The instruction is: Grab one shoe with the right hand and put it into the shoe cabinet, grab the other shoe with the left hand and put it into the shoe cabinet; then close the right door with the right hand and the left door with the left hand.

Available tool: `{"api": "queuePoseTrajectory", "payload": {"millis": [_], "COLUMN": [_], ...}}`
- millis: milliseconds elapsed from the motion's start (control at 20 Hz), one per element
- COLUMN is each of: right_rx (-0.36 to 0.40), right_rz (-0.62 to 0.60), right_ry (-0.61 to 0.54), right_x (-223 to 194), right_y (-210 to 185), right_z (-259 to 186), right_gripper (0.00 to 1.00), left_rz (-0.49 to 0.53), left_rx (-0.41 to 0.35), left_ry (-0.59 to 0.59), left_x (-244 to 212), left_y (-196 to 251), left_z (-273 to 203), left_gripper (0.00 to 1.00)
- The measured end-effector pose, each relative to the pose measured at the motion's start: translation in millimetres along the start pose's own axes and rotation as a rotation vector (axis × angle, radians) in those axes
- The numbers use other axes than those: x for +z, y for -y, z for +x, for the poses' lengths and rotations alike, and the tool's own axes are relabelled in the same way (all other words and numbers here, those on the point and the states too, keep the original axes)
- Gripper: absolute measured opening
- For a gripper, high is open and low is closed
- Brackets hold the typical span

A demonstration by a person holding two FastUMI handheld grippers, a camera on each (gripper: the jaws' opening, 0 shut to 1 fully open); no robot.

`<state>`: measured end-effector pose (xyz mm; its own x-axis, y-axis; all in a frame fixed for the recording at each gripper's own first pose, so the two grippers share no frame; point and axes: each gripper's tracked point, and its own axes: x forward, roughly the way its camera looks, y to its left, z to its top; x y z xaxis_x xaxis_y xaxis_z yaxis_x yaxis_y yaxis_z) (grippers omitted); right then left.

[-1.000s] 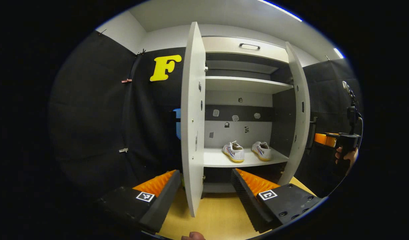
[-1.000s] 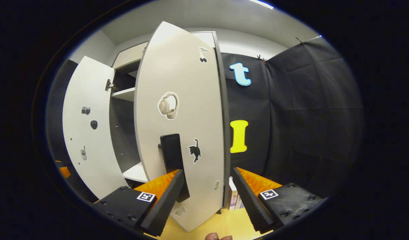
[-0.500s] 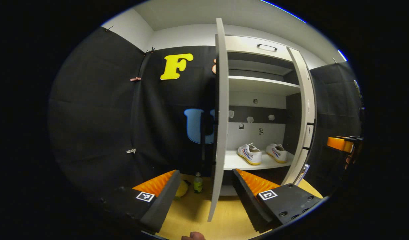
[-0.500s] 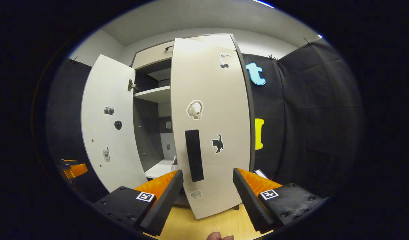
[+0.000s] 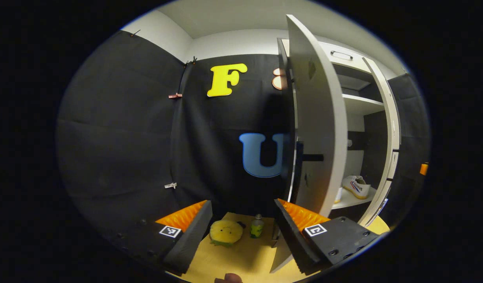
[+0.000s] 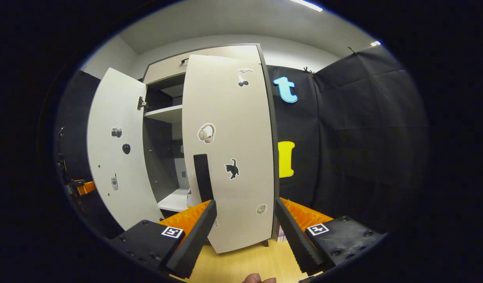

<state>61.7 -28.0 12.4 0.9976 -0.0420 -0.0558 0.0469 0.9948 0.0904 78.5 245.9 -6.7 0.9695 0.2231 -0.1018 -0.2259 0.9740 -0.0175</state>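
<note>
White panels: the cabinet point(image 5: 357, 106) stands with both doors part open, seen from two sides.

Left gripper view
- Left gripper point(image 5: 241, 224): fingers spread wide, nothing between them, gripping nothing.
- Left finger point(image 5: 186, 232): apart from every object.
- Right finger point(image 5: 294, 232): overlaps the lower edge of the left door point(image 5: 318, 129) in the picture; contact cannot be told.
- Left door: swung part way out, its outer face toward the camera, dark handle point(image 5: 310, 158) at mid height.
- Shoe point(image 5: 356, 186): white, on the lower shelf point(image 5: 349, 200) inside the cabinet, past the door's edge. A second shoe cannot be made out.
- Floor point(image 5: 245, 255): pale wood; a yellow round toy point(image 5: 225, 232) and a small bottle point(image 5: 257, 226) stand beside each other near the wall, between the fingers in the picture.
- Right door point(image 5: 389, 133): ajar, seen edge-on at the far side.

Right gripper view
- Right gripper point(image 6: 245, 224): fingers released and wide apart, holding nothing.
- Right door point(image 6: 229, 149): nearly closed, just ahead of the fingers, stickers on its face, dark handle point(image 6: 202, 177) above the left finger point(image 6: 194, 232).
- Contact with the door: cannot be told.
- Left door point(image 6: 115, 157): wide open, inner face showing.
- Left gripper point(image 6: 82, 187): far off at the left edge, beyond the left door.
</note>
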Motion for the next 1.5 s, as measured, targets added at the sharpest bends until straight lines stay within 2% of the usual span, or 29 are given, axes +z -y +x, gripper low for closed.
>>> {"api": "queuePoseTrajectory", "payload": {"millis": [300,350,550,700,950,1150,1250,1500], "right_rx": [-0.042,-0.044,-0.040,-0.032,-0.028,-0.013,0.000,0.018], "right_rz": [-0.020,-0.019,-0.012,0.001,0.021,0.014,0.016,-0.005], "right_ry": [0.005,0.004,-0.003,-0.010,-0.009,-0.021,-0.027,-0.036], "right_x": [1,0,-3,-4,-1,-1,-1,-2], "right_y": [20,23,28,31,42,45,44,43], "right_z": [-3,-3,0,-4,-11,-17,-20,-23], "right_gripper": [0.98,0.98,0.98,0.98,0.98,0.98,0.98,0.98], "left_rz": [0.044,0.053,0.002,0.010,0.005,-0.001,0.004,0.034], "left_rx": [-0.022,-0.023,-0.058,-0.057,-0.158,-0.268,-0.324,-0.361], "left_ry": [-0.010,-0.002,-0.018,-0.017,-0.026,-0.017,-0.036,-0.025], "left_x": [-3,-1,-4,-3,-5,-5,-8,-5], "left_y": [2,3,21,36,98,170,204,235], "left_z": [18,19,17,10,3,2,-5,-34], "left_gripper": [0.96,0.93,0.93,0.93,0.94,0.91,0.94,0.94]}}
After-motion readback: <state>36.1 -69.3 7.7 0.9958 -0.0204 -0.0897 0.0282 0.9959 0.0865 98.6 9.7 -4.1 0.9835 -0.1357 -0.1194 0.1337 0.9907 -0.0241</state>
